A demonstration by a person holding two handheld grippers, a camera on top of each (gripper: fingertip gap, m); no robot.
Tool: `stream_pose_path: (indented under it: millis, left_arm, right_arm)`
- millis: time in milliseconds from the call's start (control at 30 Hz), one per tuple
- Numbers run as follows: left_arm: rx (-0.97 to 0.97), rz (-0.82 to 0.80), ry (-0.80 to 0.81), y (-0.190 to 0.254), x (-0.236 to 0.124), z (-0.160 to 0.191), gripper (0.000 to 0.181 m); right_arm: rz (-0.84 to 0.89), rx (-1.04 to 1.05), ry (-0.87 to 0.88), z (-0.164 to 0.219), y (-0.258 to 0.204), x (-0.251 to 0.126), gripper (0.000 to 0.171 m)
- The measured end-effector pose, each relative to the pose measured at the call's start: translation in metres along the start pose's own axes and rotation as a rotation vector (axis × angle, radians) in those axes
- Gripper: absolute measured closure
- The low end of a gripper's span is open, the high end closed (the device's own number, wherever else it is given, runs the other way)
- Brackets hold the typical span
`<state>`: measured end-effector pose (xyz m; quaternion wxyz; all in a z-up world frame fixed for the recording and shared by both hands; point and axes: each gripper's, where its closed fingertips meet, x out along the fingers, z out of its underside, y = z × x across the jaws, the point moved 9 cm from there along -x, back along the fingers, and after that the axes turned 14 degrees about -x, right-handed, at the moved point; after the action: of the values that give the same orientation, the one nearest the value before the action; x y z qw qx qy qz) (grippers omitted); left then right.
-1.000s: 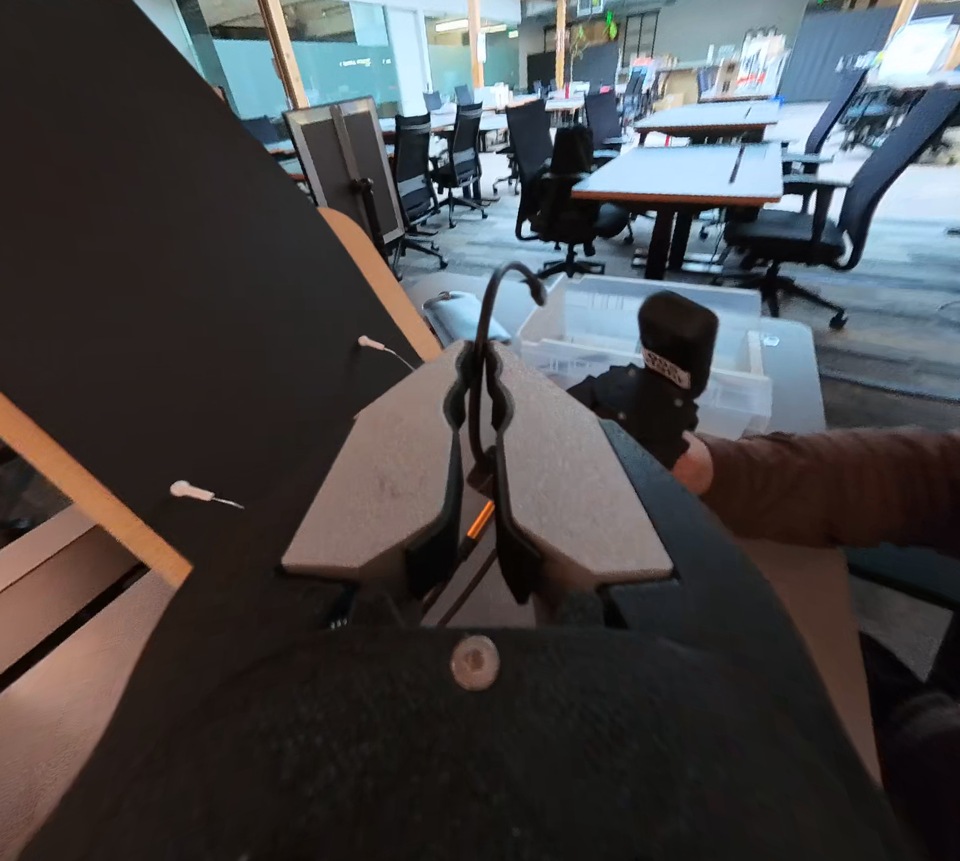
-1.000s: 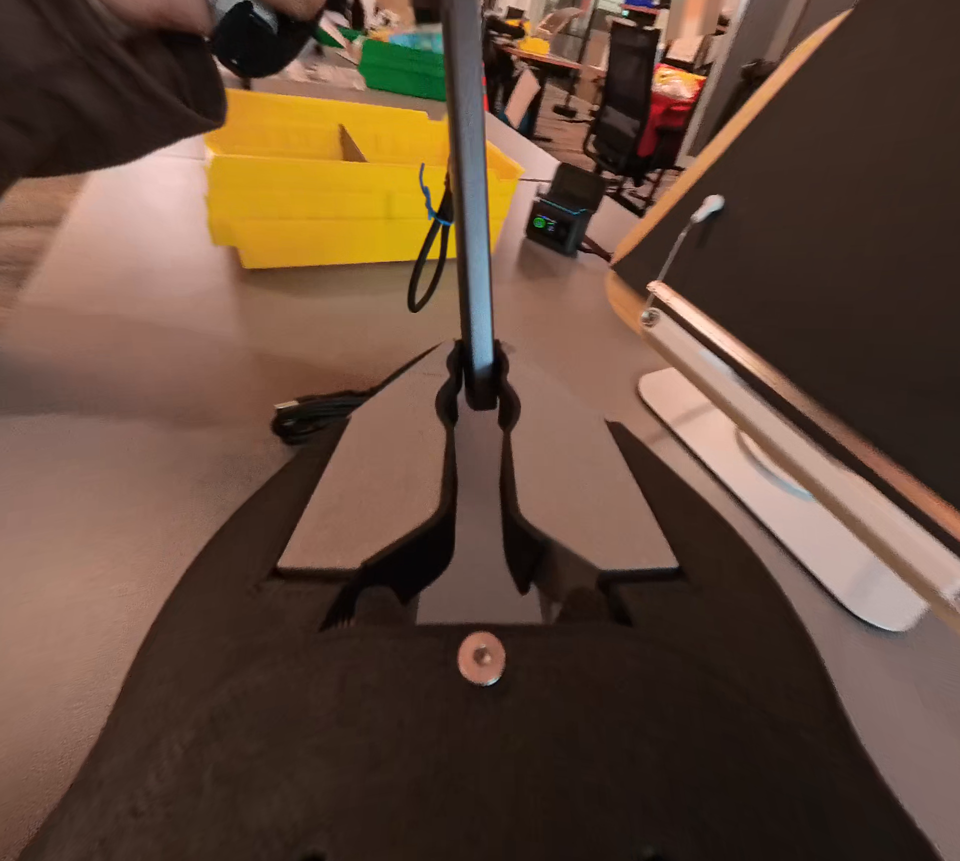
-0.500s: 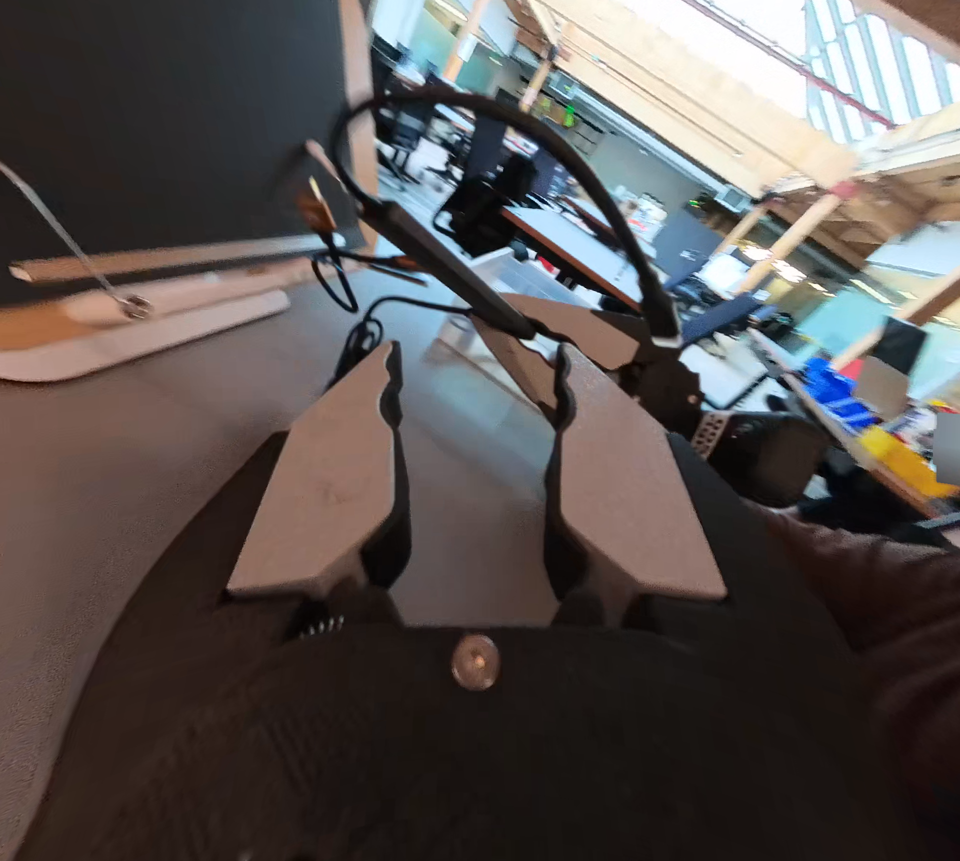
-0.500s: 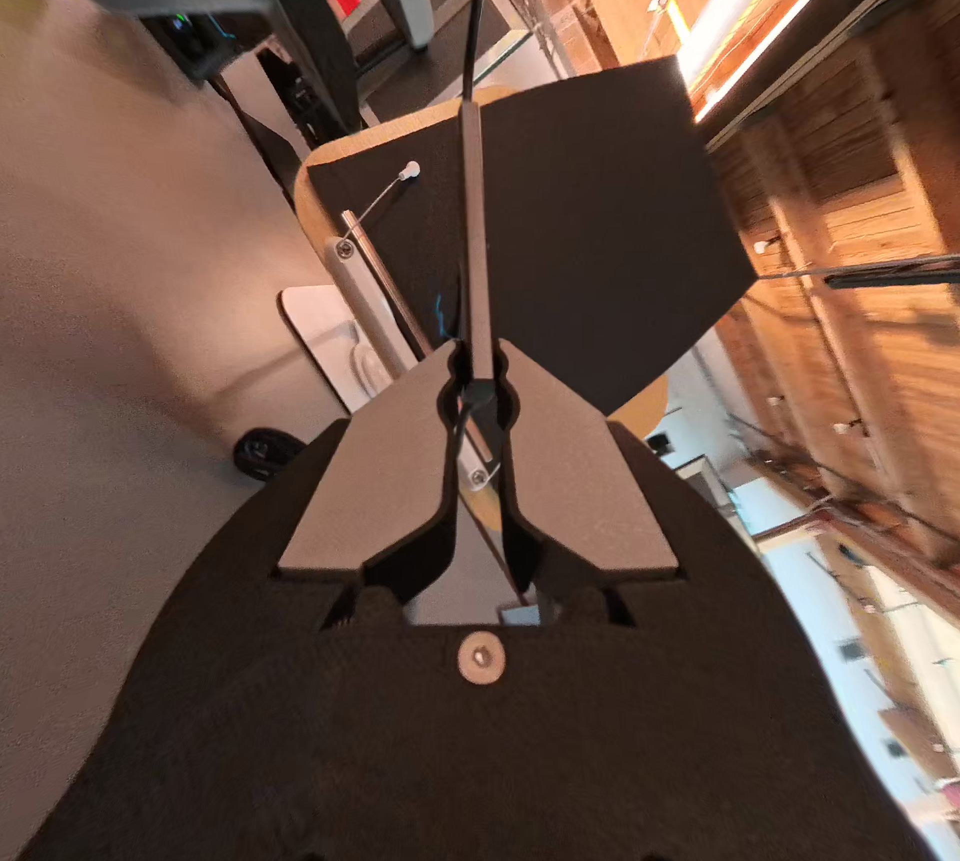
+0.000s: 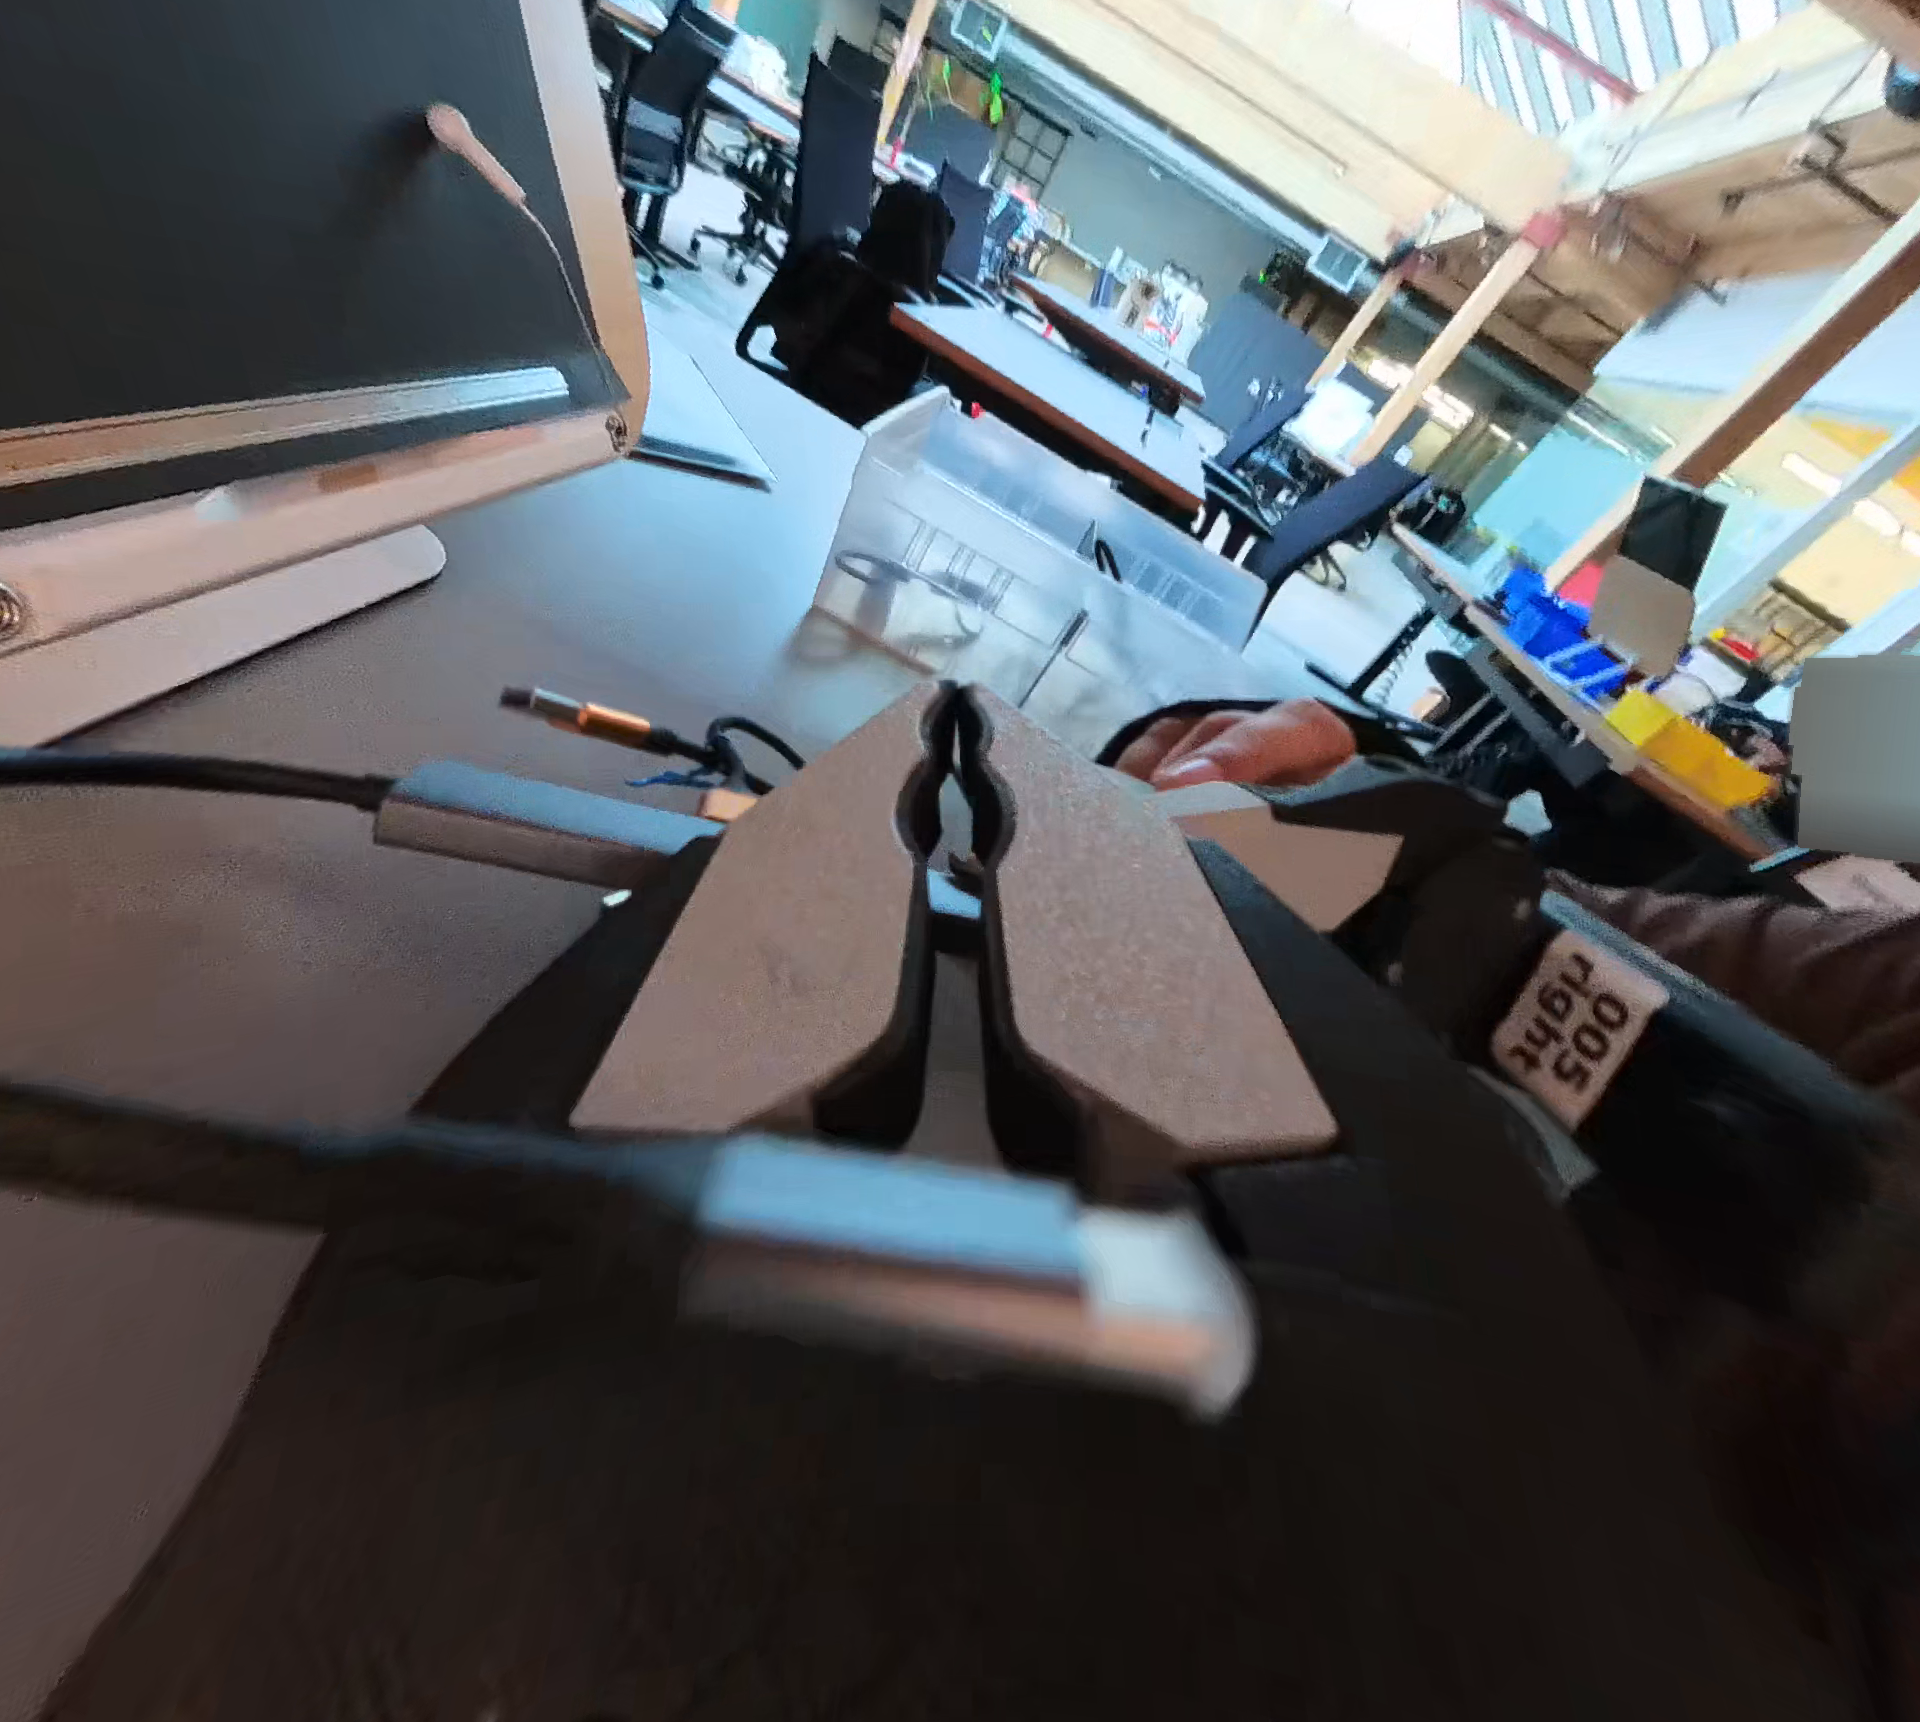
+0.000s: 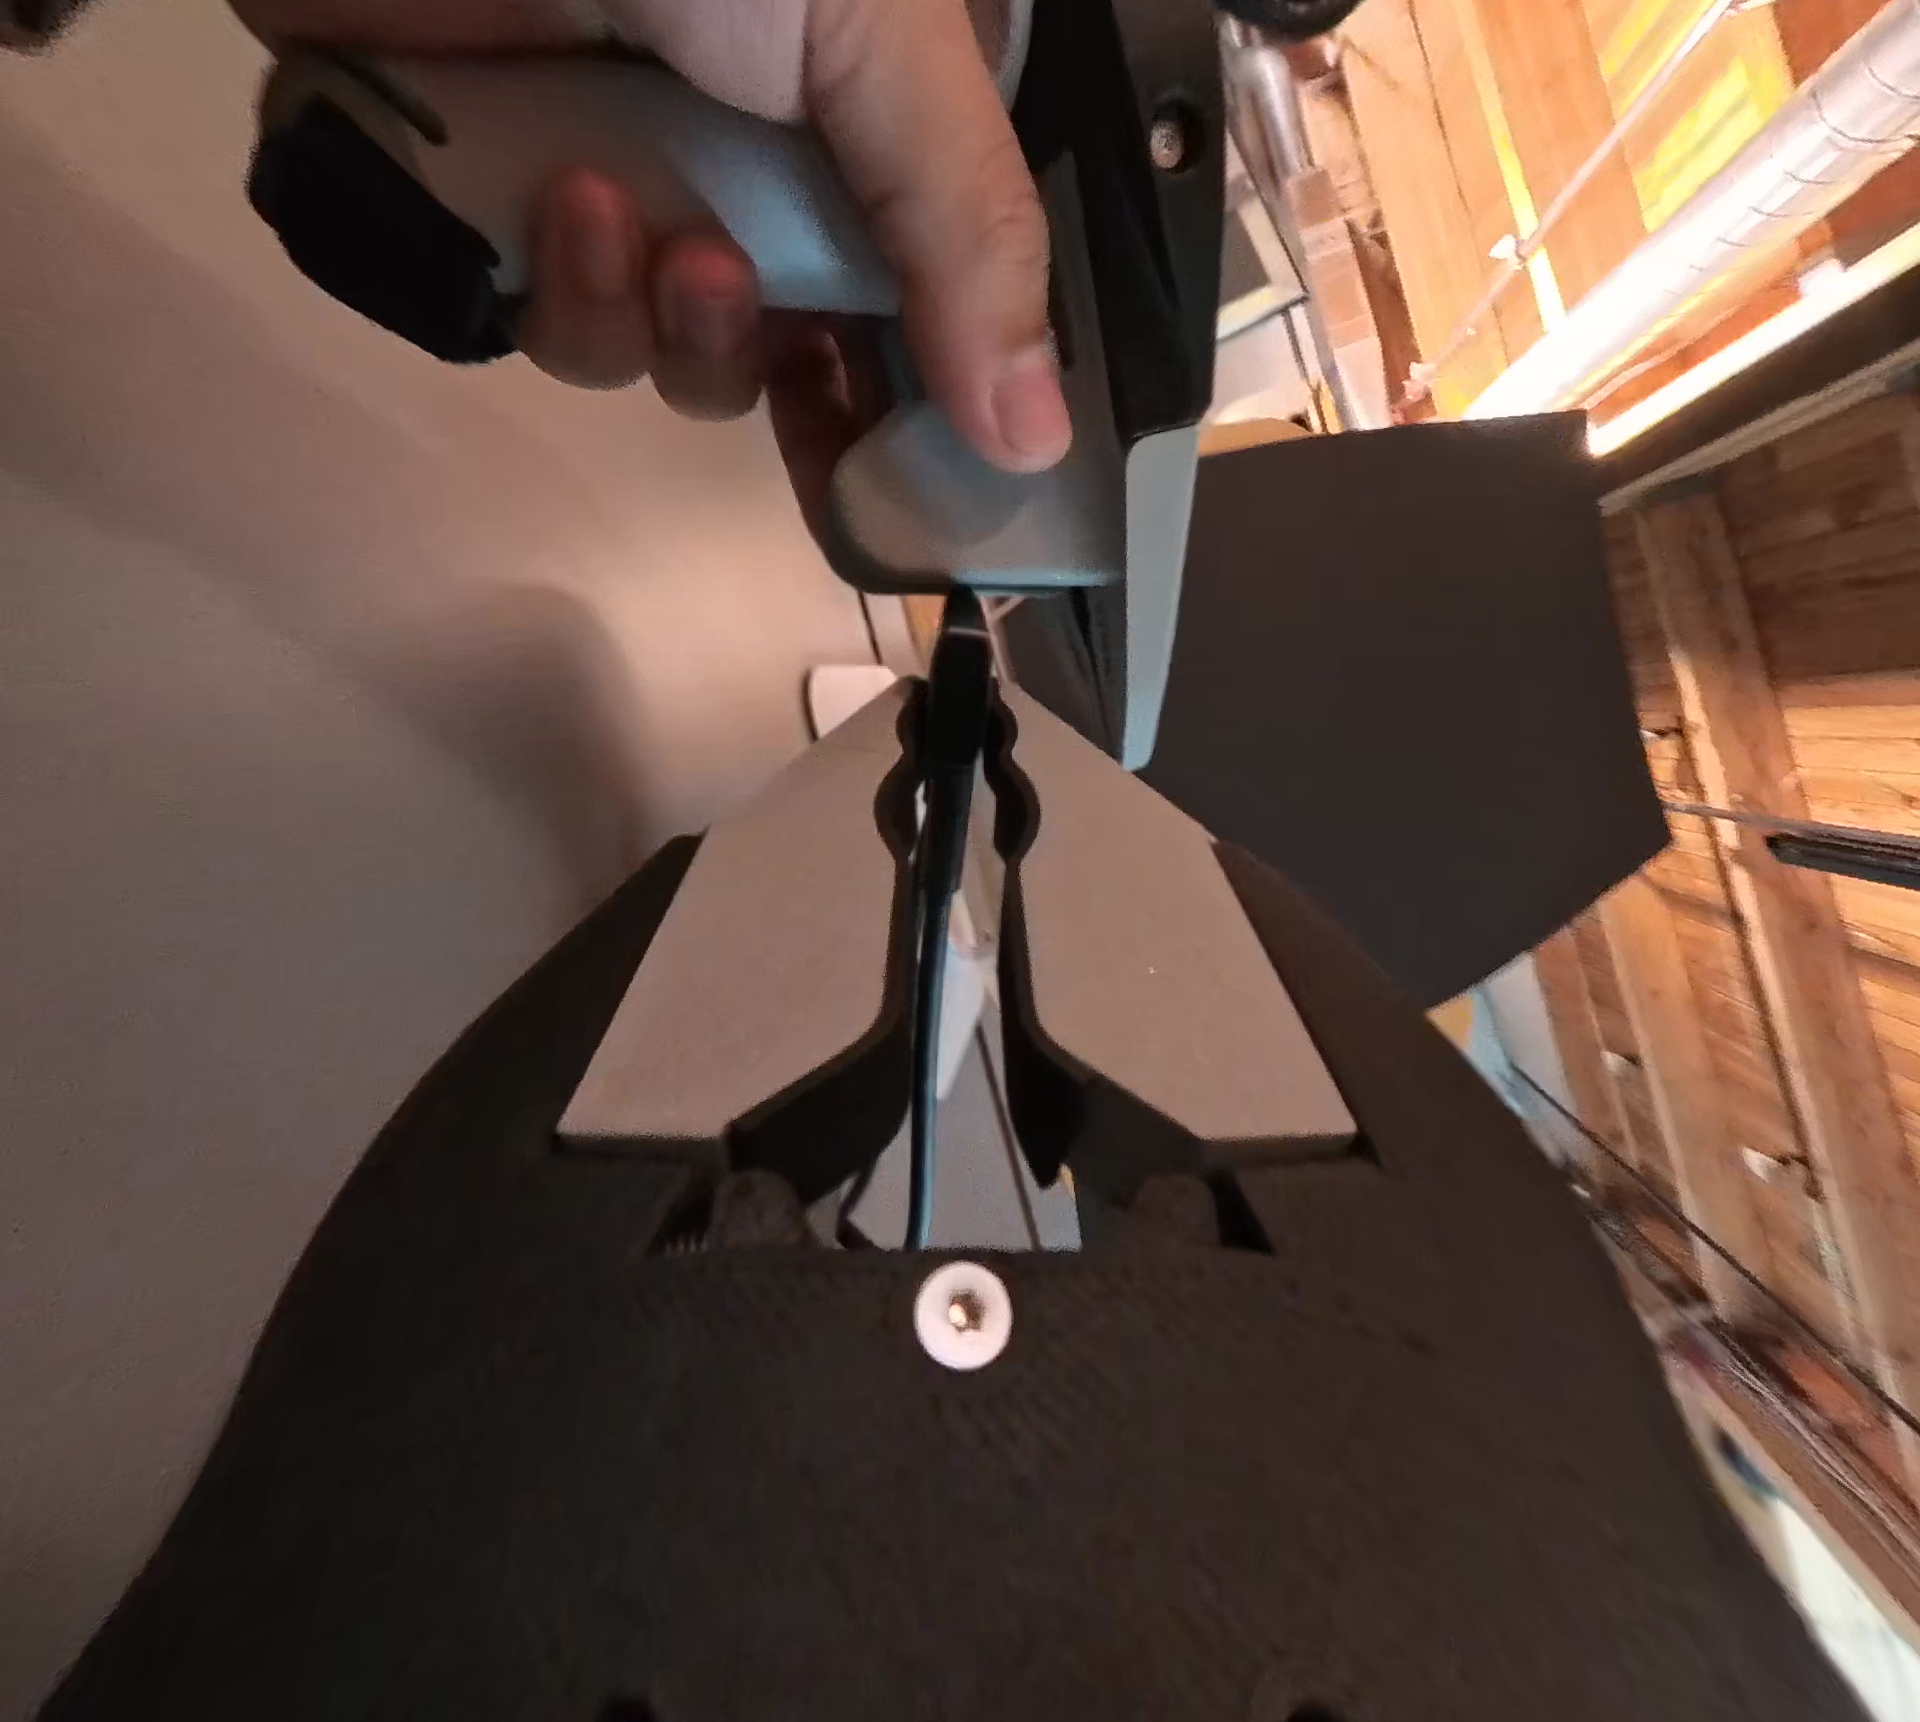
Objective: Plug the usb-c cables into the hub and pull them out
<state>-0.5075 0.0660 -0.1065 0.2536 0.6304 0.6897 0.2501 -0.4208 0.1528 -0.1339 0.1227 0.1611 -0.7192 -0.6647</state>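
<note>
My left gripper is shut, and nothing shows between its tips. The grey hub runs behind its left finger, with a black cable leaving to the left. A silver-ended USB-C plug on a black cable hangs blurred close to the left camera, outside the grasp. A copper-coloured plug lies on the table. My right gripper is shut on the hub, which looks thin and dark edge-on. A black cable runs back between its fingers. The right gripper also shows in the left wrist view.
A black board on a white base stands at the left. A clear plastic bin sits ahead on the table. A hand holding the left gripper fills the top of the right wrist view, very close. The left gripper's tips are roughly 4 centimeters from the right gripper's.
A second ago my left gripper was shut on a thin black cable. It then opened and has shut again with nothing between its tips. The right gripper kept the hub while both views swung.
</note>
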Motion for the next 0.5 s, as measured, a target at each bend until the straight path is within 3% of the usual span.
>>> stream_pose_path:
  millis: [133,233,333,367,400,500]
  left_arm:
    - [-0.054,0.07,0.03,-0.002,-0.012,-0.003,0.181]
    - [-0.05,0.004,0.036,-0.006,-0.025,-0.007,0.181]
    - [0.169,-0.193,-0.043,-0.009,-0.033,-0.004,0.181]
    - [0.272,-0.269,-0.074,-0.009,-0.033,-0.001,0.175]
    - [0.377,-0.344,-0.099,-0.009,-0.032,0.002,0.141]
    - [0.699,-0.507,-0.159,-0.004,-0.025,0.015,0.138]
  right_arm:
    - [-0.054,0.066,0.026,0.0,0.0,0.001,0.165]
    - [-0.043,0.094,-0.009,0.008,0.005,0.002,0.166]
    - [-0.076,0.178,-0.013,0.021,0.01,0.002,0.166]
    - [-0.098,0.2,-0.008,0.024,0.01,0.002,0.166]
    - [-0.121,0.215,0.002,0.028,0.01,0.002,0.166]
    - [-0.161,0.253,0.03,0.033,0.012,0.0,0.166]
